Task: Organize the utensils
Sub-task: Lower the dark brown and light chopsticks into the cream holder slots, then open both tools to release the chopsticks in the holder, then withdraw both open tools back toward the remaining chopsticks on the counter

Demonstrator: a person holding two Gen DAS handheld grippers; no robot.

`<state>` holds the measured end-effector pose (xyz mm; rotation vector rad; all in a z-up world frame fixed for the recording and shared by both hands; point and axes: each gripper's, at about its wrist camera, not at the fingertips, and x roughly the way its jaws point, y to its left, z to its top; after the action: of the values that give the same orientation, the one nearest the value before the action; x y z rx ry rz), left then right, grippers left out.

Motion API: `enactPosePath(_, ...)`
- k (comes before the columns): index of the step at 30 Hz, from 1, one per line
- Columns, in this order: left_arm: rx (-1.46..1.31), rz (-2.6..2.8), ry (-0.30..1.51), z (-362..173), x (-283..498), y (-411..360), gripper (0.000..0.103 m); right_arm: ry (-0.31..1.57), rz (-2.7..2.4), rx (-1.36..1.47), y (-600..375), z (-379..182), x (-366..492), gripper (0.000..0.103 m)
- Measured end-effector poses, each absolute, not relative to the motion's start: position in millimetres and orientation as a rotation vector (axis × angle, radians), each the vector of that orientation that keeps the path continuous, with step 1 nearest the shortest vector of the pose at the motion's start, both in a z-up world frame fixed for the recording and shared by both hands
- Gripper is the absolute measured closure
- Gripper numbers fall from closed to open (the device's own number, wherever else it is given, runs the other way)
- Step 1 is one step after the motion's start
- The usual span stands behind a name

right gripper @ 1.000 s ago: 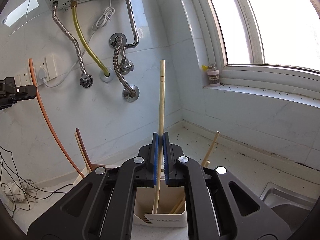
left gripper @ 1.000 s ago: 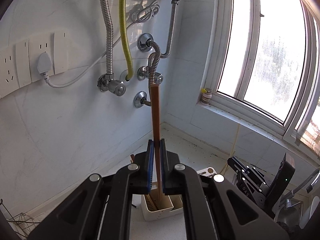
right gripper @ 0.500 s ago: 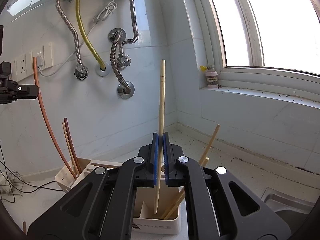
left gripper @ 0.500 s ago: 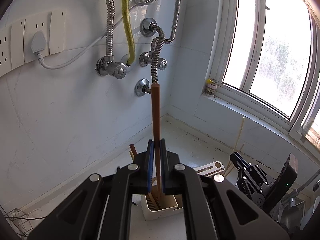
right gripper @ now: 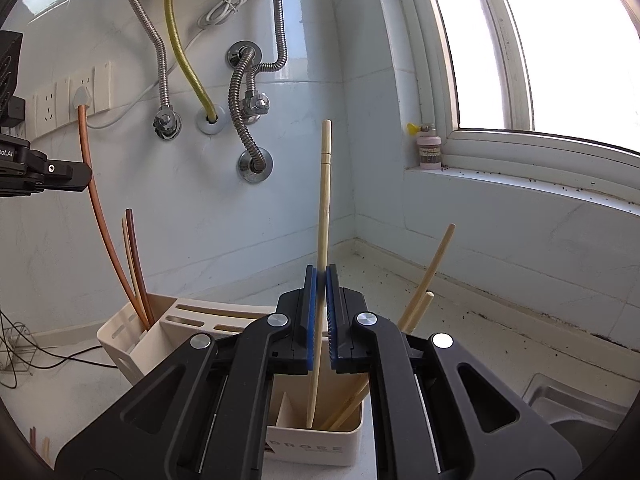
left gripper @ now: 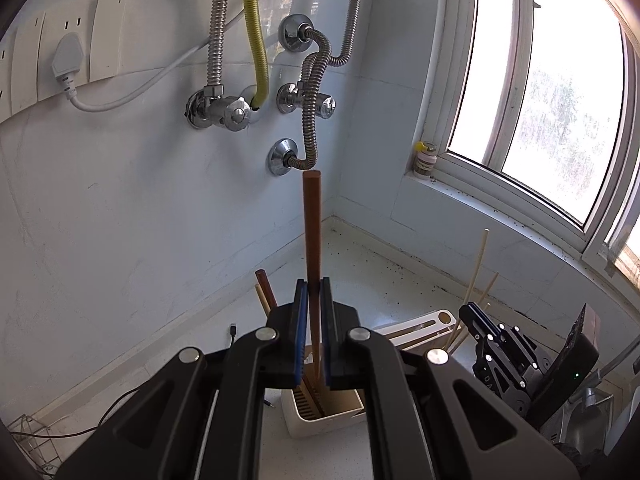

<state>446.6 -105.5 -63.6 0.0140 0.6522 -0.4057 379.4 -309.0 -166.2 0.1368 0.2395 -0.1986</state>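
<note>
Both hands have sunk toward the tabletop [right gripper: 460,320] since a second ago, so the cream utensil holder [right gripper: 312,446] now sits larger under each camera and the chopstick tips reach lower into it. At the largest scale, this holder stands on the white tabletop in the corner below the window [right gripper: 540,40], with a slotted middle section and a compartment at each end. Its left end compartment [left gripper: 324,404] lies directly beneath the left gripper [left gripper: 314,292], whose jaws are closed on a brown chopstick [left gripper: 312,232]; the stick stands upright between the blue pads, its top far above them and its lower end down inside that compartment. The right gripper [right gripper: 321,276] has its jaws clamped on a pale wooden chopstick [right gripper: 325,200], nearly upright, with the tapered tip just inside the right end compartment beside two other pale chopsticks [right gripper: 430,272] that lean to the right. Two more sticks [right gripper: 134,264], dark brown and light, lean in the far left compartment.
</note>
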Motion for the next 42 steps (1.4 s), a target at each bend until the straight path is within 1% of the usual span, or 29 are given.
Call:
enactPosePath(3, 0.008, -0.407, 0.663, -68, 447, -105, 0.097, 0.24, -0.194, 0.138, -309, -169, 378, 0.097)
enactPosePath(4, 0.004, -0.406, 0.663, -69, 446, -104, 0.097, 0.24, -0.193, 0.138, -309, -170, 378, 0.095)
enactPosePath(5, 0.002, -0.409, 0.664, -70, 446, -104, 0.097, 0.24, -0.195, 0.139, -309, -170, 377, 0.084)
enactPosePath(7, 0.008, -0.419, 0.67, -71, 445, -105, 0.097, 0.237, -0.2, 0.141, -309, -171, 376, 0.077)
enactPosePath(8, 0.011, -0.421, 0.668, -71, 444, -106, 0.097, 0.237, -0.2, 0.143, -309, -171, 375, 0.071)
enactPosePath(10, 0.015, -0.422, 0.665, -70, 442, -107, 0.097, 0.224, -0.208, 0.142, -309, -171, 372, 0.062)
enactPosePath(17, 0.01, -0.431, 0.644, -60, 435, -105, 0.097, 0.196, -0.209, 0.132, -309, -161, 362, 0.062)
enactPosePath(20, 0.015, -0.425, 0.627, -55, 429, -103, 0.092, 0.189, -0.206, 0.132, -308, -156, 358, 0.062)
enactPosePath(22, 0.015, -0.422, 0.611, -51, 424, -101, 0.085, 0.184, -0.205, 0.131, -307, -152, 355, 0.061)
enactPosePath(24, 0.017, -0.421, 0.601, -48, 420, -99, 0.082, 0.178, -0.204, 0.129, -306, -148, 351, 0.061)
enactPosePath(30, 0.011, -0.412, 0.572, -36, 406, -86, 0.081, 0.155, -0.195, 0.114, -298, -132, 338, 0.061)
enactPosePath(33, 0.007, -0.396, 0.554, -31, 395, -75, 0.076, 0.147, -0.183, 0.106, -291, -123, 331, 0.061)
enactPosePath(36, 0.002, -0.375, 0.531, -25, 383, -58, 0.075, 0.148, -0.16, 0.097, -279, -116, 325, 0.061)
enactPosePath(38, -0.009, -0.358, 0.517, -22, 373, -45, 0.067, 0.15, -0.14, 0.09, -268, -113, 322, 0.061)
enactPosePath(39, -0.016, -0.347, 0.508, -20, 368, -37, 0.061, 0.154, -0.128, 0.089, -263, -112, 321, 0.061)
enactPosePath(40, -0.021, -0.333, 0.497, -19, 361, -29, 0.057, 0.158, -0.116, 0.09, -257, -110, 319, 0.06)
enactPosePath(42, -0.023, -0.305, 0.482, -17, 349, -13, 0.057, 0.164, -0.09, 0.093, -243, -110, 316, 0.057)
